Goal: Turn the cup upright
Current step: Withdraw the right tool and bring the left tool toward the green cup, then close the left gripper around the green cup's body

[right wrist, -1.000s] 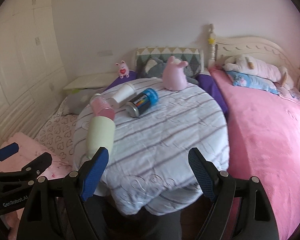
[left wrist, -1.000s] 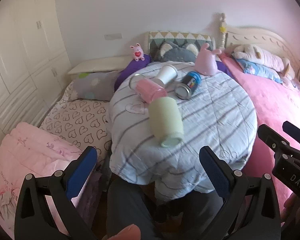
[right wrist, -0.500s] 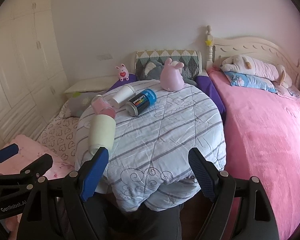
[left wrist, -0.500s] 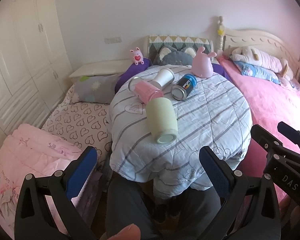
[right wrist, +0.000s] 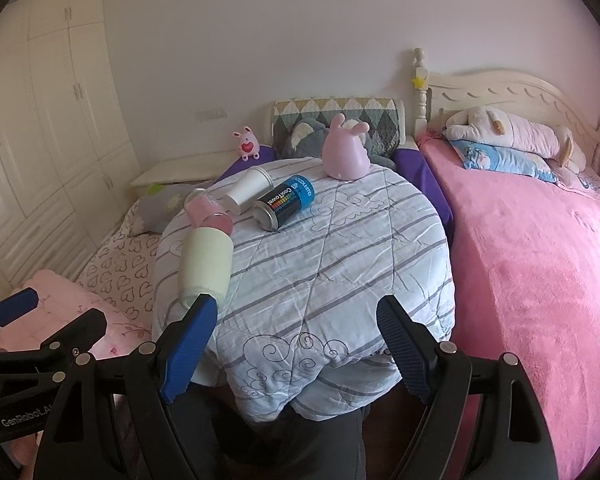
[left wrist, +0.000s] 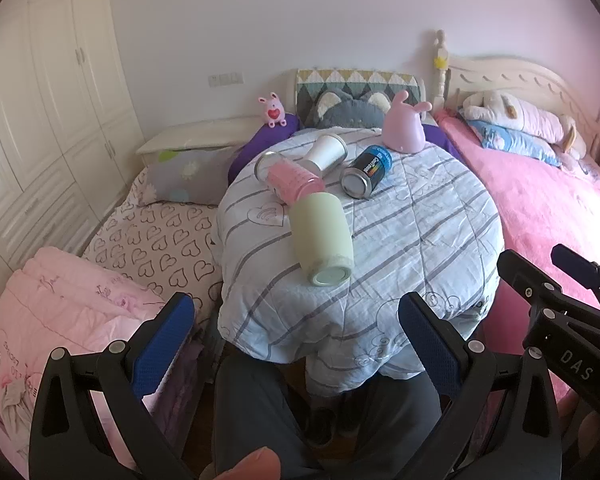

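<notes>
A pale green cup (left wrist: 322,238) lies on its side on the round table (left wrist: 420,232) covered with a striped cloth, its closed end toward me; it also shows in the right wrist view (right wrist: 206,266). Behind it lie a pink cup (left wrist: 290,178), a white cup (left wrist: 326,152) and a dark blue can (left wrist: 366,172), all on their sides. My left gripper (left wrist: 296,336) is open and empty in front of the table edge. My right gripper (right wrist: 296,334) is open and empty, also short of the table.
A pink rabbit-shaped toy (left wrist: 404,128) stands at the table's far side. A pink bed (right wrist: 540,260) lies to the right, a heart-patterned mattress (left wrist: 152,240) to the left. White wardrobes (left wrist: 40,120) line the left wall. The person's legs (left wrist: 320,412) are below the table.
Both grippers have pulled back and risen a little from the table, so the table looks smaller and farther. The cups have not moved.
</notes>
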Action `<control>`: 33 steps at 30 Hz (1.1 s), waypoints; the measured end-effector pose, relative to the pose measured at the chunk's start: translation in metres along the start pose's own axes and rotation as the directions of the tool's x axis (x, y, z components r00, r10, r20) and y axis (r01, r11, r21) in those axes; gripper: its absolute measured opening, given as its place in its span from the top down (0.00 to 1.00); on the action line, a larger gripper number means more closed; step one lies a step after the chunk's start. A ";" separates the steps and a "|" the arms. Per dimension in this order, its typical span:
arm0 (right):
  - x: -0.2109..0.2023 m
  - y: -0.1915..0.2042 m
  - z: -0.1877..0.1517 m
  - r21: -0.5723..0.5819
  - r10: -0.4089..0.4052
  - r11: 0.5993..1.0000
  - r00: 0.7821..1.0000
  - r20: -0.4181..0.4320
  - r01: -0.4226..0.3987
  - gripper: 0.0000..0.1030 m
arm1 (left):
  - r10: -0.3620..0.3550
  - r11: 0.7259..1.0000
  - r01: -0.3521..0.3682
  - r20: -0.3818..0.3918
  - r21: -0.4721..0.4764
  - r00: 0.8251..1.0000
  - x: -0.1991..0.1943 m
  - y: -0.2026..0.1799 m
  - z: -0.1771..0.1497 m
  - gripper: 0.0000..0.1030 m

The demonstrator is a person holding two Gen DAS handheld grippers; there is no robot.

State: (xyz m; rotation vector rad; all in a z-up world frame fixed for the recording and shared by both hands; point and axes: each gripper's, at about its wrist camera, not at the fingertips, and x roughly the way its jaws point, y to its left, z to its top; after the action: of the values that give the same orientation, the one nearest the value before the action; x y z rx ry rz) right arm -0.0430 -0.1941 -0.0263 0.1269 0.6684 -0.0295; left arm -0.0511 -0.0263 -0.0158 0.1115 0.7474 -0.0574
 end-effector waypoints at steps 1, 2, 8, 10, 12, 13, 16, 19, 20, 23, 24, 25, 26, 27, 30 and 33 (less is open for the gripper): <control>0.001 0.000 0.000 0.001 0.000 1.000 1.000 -0.001 0.000 0.19 | 0.000 1.000 0.000 0.000 0.000 1.000 0.000 0.000 0.000 0.00; 0.002 0.000 0.001 0.000 -0.002 1.000 1.000 -0.002 0.002 0.19 | 0.001 1.000 -0.001 0.000 0.000 1.000 0.000 0.000 0.000 0.00; 0.005 -0.002 0.003 0.002 -0.001 1.000 1.000 -0.004 0.001 0.19 | -0.008 1.000 0.008 -0.020 0.002 1.000 0.006 -0.003 0.001 0.00; 0.007 -0.002 0.002 0.003 -0.009 1.000 1.000 -0.009 0.009 0.19 | -0.021 1.000 0.021 -0.044 -0.001 0.999 0.014 -0.004 0.003 0.00; 0.012 -0.006 0.003 0.014 -0.007 1.000 1.000 -0.021 0.007 0.19 | -0.034 0.999 0.033 -0.071 -0.011 0.997 0.025 -0.004 0.007 0.00; 0.016 -0.008 0.003 0.020 -0.009 1.000 1.000 -0.029 0.010 0.19 | -0.034 0.999 0.033 -0.084 -0.013 0.996 0.032 -0.004 0.010 0.00; 0.026 -0.015 0.003 0.032 -0.012 0.999 0.999 -0.051 0.014 0.19 | -0.040 0.999 0.038 -0.119 -0.021 0.992 0.049 -0.008 0.016 0.00; 0.036 -0.021 0.004 0.042 -0.015 0.999 0.998 -0.068 0.018 0.19 | -0.049 0.999 0.047 -0.148 -0.021 0.988 0.065 -0.013 0.024 0.00; 0.039 -0.023 0.005 0.044 -0.015 0.999 0.997 -0.073 0.019 0.19 | -0.050 0.999 0.048 -0.153 -0.018 0.987 0.071 -0.015 0.026 0.00; 0.052 -0.029 0.008 0.050 -0.017 0.999 0.996 -0.092 0.021 0.19 | -0.054 0.998 0.051 -0.171 -0.023 0.984 0.086 -0.019 0.033 0.00; 0.057 -0.030 0.009 0.051 -0.016 0.998 0.995 -0.099 0.022 0.19 | -0.057 0.998 0.053 -0.177 -0.028 0.982 0.091 -0.019 0.035 0.00; 0.060 -0.031 0.010 0.051 -0.016 0.998 0.995 -0.103 0.021 0.19 | -0.059 0.998 0.053 -0.183 -0.033 0.981 0.096 -0.019 0.037 0.00; 0.065 -0.031 0.011 0.051 -0.016 0.998 0.994 -0.109 0.022 0.19 | -0.058 0.998 0.051 -0.192 -0.040 0.980 0.104 -0.019 0.039 0.00; 0.070 -0.032 0.012 0.051 -0.016 0.998 0.993 -0.117 0.022 0.19 | -0.057 0.998 0.049 -0.201 -0.045 0.978 0.110 -0.019 0.041 0.00; 0.084 -0.034 0.014 0.050 -0.013 0.999 0.990 -0.139 0.020 0.19 | -0.064 0.997 0.049 -0.235 -0.067 0.970 0.132 -0.018 0.045 0.00; 0.098 -0.035 0.017 0.054 -0.011 0.998 0.987 -0.159 0.019 0.19 | -0.070 0.995 0.050 -0.270 -0.081 0.960 0.153 -0.020 0.048 0.00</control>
State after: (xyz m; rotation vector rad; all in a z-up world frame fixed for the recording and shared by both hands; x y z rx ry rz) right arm 0.0422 -0.2300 -0.0778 0.1790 0.8280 -0.0529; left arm 0.0919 -0.0536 -0.0866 0.0262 1.0280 -0.0734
